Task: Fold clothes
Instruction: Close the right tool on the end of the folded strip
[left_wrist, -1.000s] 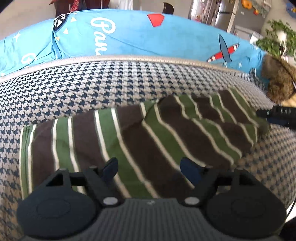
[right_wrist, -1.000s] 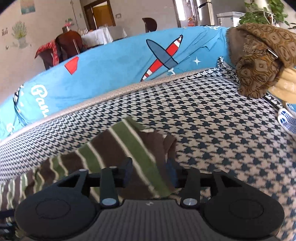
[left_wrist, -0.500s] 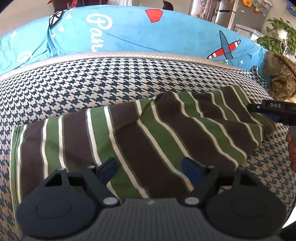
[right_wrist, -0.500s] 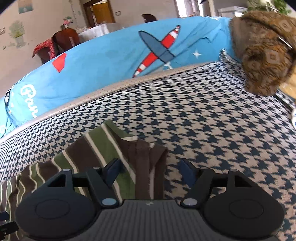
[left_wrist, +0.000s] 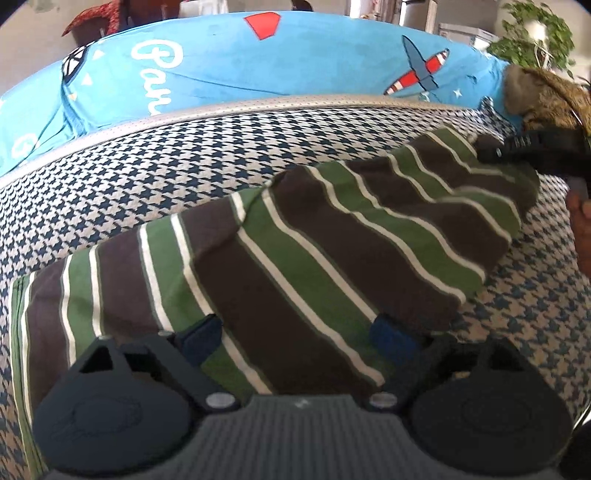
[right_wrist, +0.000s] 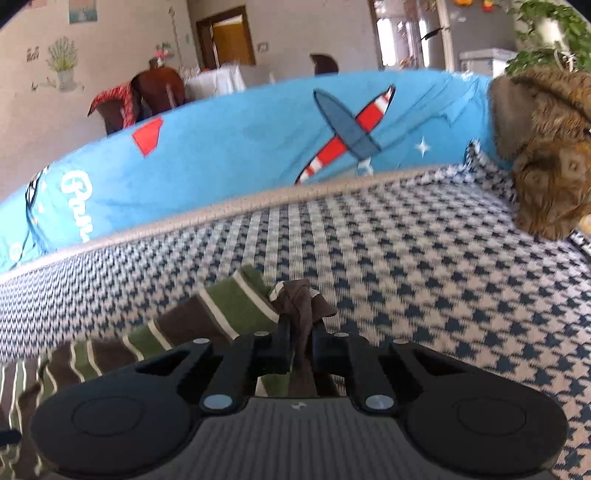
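striped garment (left_wrist: 295, 258) lies across the houndstooth cushion (left_wrist: 184, 166), short of its back edge; right gripper (right_wrist: 299, 332) is clamped on the garment's bunched brown end; left gripper (left_wrist: 295, 332) spreads its jaws wider, straddling the cloth unpinched

Your right hand-held gripper (right_wrist: 299, 347), wide apart a second ago around the end of the striped garment (left_wrist: 295, 266), has now pinched shut on a bunched brown fold. Your left hand-held gripper (left_wrist: 295, 332) has spread wider, jaws still opening, and moved closer over the cloth.
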